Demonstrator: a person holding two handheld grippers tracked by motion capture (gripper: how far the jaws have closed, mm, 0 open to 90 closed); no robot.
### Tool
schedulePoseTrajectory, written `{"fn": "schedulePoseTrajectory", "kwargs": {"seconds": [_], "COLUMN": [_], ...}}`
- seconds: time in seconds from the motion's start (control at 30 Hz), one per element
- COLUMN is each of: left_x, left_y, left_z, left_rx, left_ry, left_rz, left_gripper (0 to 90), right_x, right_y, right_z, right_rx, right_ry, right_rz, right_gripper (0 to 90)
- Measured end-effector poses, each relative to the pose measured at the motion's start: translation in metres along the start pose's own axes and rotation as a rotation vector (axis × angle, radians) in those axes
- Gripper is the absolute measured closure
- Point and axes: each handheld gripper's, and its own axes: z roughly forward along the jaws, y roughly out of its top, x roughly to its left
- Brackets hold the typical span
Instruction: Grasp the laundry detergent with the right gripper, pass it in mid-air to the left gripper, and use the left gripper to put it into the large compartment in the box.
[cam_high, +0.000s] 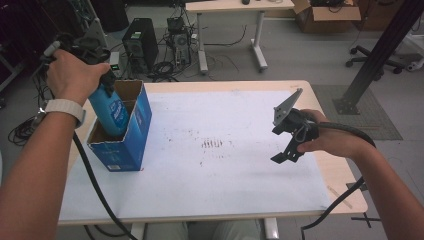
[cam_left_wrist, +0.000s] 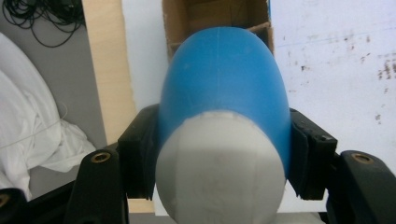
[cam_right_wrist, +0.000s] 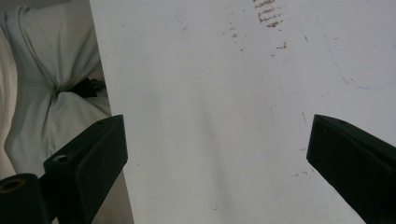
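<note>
One blue bottle, sitting in one open blue box. Two grippers: left gripper over the box, right gripper well right of it (jaws apart). One white mat under the box.

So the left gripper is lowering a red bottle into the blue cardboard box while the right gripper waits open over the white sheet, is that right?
Not quite: the bottle is blue, not red, as the high view and the left gripper view show. The rest holds: the left gripper is clamped on it at the open blue cardboard box, and the right gripper hangs open over the white sheet.
</note>
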Motion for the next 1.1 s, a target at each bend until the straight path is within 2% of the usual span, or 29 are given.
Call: {"fn": "schedulePoseTrajectory", "kwargs": {"seconds": [0.1,0.47,0.83,1.1], "left_x": [0.000,0.002,-0.004,-0.009], "left_y": [-0.001,-0.009,-0.013,-0.013], "left_z": [0.017,0.061,0.085,0.096], "left_rx": [0.001,-0.004,-0.008,0.000], "left_ry": [-0.009,-0.013,0.014,0.010], "left_rz": [0.001,-0.001,0.032,0.044], "left_gripper": [38.0,38.0,38.0,38.1], "right_x": [0.000,0.000,-0.002,-0.002], "right_y": [-0.001,-0.005,-0.003,-0.003], "right_z": [0.001,0.004,0.005,0.007], "right_rx": [0.000,0.002,-0.004,-0.003], "right_ry": [-0.001,-0.008,-0.015,-0.014], "right_rz": [0.004,0.016,0.021,0.022], "right_gripper": [4.9,5.0,5.0,5.0]}}
